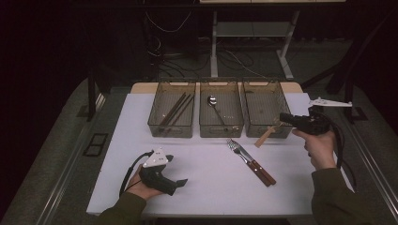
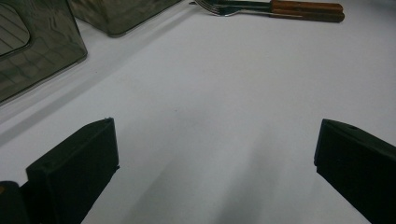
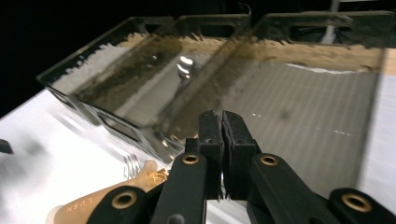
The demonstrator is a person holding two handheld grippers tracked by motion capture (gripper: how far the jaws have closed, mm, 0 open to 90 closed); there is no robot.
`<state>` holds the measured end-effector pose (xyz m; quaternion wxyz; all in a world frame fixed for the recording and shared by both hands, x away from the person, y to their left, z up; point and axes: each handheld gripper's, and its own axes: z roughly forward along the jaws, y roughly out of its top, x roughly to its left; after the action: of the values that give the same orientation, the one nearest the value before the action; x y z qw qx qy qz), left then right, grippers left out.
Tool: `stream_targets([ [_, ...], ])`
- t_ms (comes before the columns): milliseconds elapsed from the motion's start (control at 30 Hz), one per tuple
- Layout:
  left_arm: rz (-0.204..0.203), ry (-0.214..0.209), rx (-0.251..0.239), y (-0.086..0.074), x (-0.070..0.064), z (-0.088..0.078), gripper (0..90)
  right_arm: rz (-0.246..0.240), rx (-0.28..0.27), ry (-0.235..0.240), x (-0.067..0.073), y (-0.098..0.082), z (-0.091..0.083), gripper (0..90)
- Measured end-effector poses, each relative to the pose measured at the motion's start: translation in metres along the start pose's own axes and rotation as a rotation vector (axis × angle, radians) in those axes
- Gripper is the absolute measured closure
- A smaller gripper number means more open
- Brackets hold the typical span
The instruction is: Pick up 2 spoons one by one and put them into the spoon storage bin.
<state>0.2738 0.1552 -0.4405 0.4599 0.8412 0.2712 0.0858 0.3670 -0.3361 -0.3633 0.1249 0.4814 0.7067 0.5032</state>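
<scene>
Right gripper [image 1: 284,118], jaws clamped on a light wooden-handled fork [image 1: 265,136], is carrying it tines-up over the near wall of the empty right-hand smoked-plastic bin [image 1: 265,96], apparently for sorting, while the left gripper [image 1: 180,182] is resting spread apart on the white tabletop [image 1: 197,178].

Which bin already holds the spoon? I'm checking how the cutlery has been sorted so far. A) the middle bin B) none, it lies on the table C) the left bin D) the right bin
A: in the high view the spoon lies inside the middle bin, while the left bin holds dark chopsticks.
</scene>
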Motion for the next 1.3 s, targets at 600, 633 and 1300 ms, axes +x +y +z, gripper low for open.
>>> stream_targets([
  [600, 0.017, -0.004, 0.000, 0.001, -0.001, 0.000, 0.0, 0.006, -0.003, -0.020, 0.021, 0.040, 0.050, 87.4],
  [633, 0.015, -0.005, -0.002, 0.001, -0.002, 0.000, 0.0, 0.008, -0.001, -0.025, 0.021, 0.042, 0.053, 87.4],
  [1300, 0.027, -0.015, -0.009, 0.002, -0.003, 0.000, 0.0, 0.036, 0.025, -0.059, 0.040, 0.057, 0.118, 87.4],
])
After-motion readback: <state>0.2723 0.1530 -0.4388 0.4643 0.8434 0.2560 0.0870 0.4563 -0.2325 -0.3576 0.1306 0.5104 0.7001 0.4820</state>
